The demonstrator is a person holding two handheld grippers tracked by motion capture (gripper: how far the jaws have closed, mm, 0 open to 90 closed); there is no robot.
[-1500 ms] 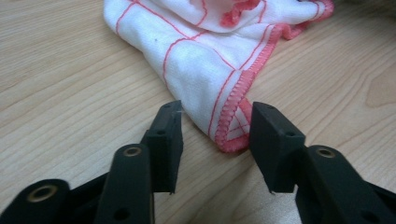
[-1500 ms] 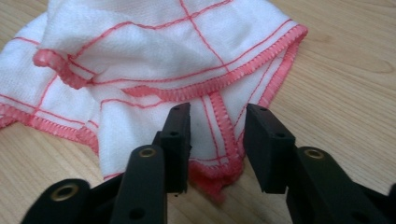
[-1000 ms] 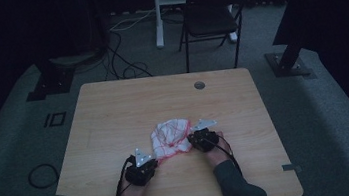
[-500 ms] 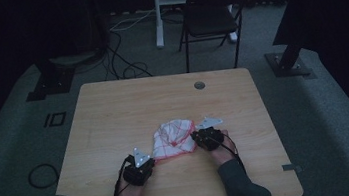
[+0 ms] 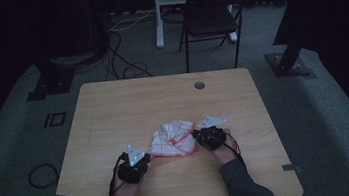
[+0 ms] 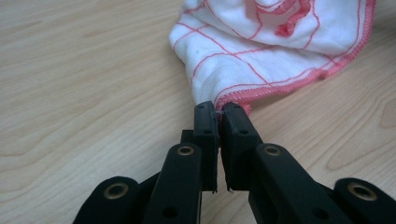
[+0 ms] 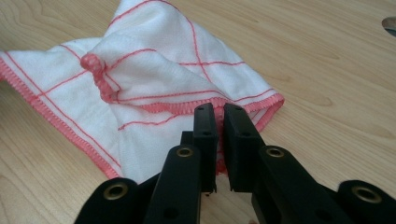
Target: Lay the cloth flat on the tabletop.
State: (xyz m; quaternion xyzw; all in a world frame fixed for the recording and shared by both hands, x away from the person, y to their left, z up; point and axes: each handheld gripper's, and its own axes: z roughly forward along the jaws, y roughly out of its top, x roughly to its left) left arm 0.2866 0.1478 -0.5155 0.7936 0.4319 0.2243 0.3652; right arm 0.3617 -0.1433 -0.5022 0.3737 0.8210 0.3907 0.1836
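Pinching cloth (image 5: 173,139) edges: left tool (image 6: 218,112), right tool (image 7: 219,112), both clamped.

surface: wooden table (image 5: 113,110) | on it: crumpled white red-lined cloth (image 5: 172,139), near front edge

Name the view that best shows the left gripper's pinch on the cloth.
The left gripper view: the left gripper is shut on the cloth at its red hem. The high view shows it small and dim beside the cloth; the right gripper view shows only the cloth's other edge.
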